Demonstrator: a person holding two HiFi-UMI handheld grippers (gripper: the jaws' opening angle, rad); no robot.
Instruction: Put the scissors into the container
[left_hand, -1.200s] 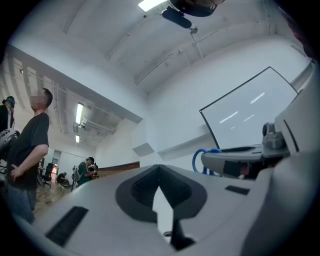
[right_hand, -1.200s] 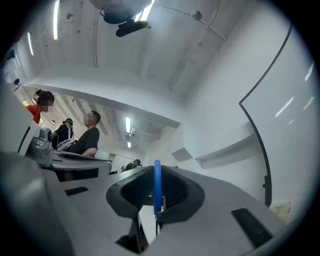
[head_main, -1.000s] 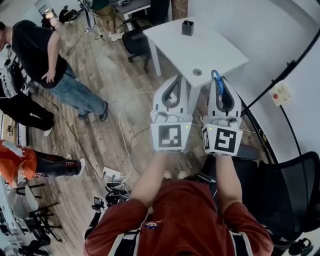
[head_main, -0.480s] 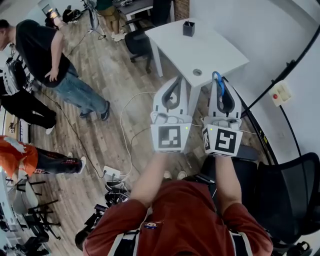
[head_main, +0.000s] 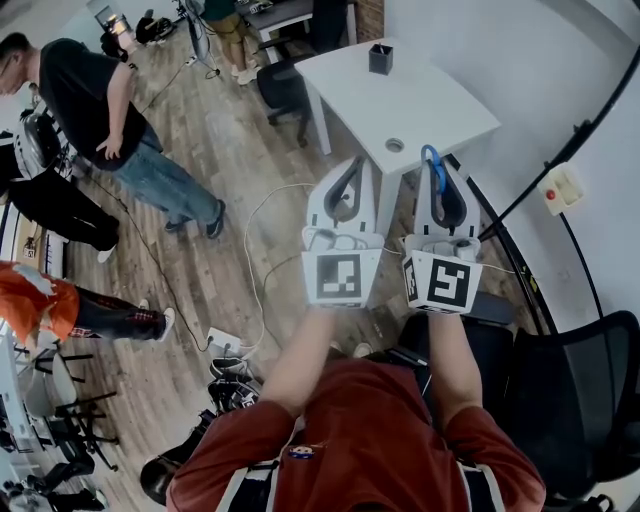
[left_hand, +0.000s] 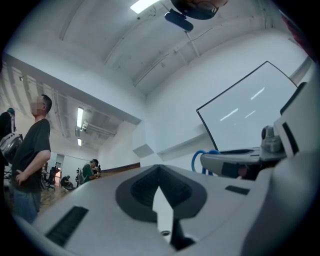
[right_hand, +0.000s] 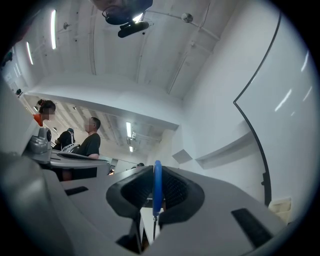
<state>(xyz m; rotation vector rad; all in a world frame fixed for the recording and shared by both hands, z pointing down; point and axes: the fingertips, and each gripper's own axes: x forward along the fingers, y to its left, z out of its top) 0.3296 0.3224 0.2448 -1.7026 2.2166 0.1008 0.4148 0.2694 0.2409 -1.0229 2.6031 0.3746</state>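
Scissors (right_hand: 157, 188) between right tongs (right_hand: 156, 174)

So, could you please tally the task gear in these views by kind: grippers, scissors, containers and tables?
Grippers: 2 (left gripper, right gripper)
Scissors: 1, blue-handled, in the right gripper's jaws
Container: 1, black
Table: 1, white
Total: 5

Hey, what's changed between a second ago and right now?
Very little. The bystander in the black shirt shows slightly further right in the head view. The right gripper stays clamped on the blue-handled scissors, the left gripper stays shut and empty beside it, and the container still stands on the white table.
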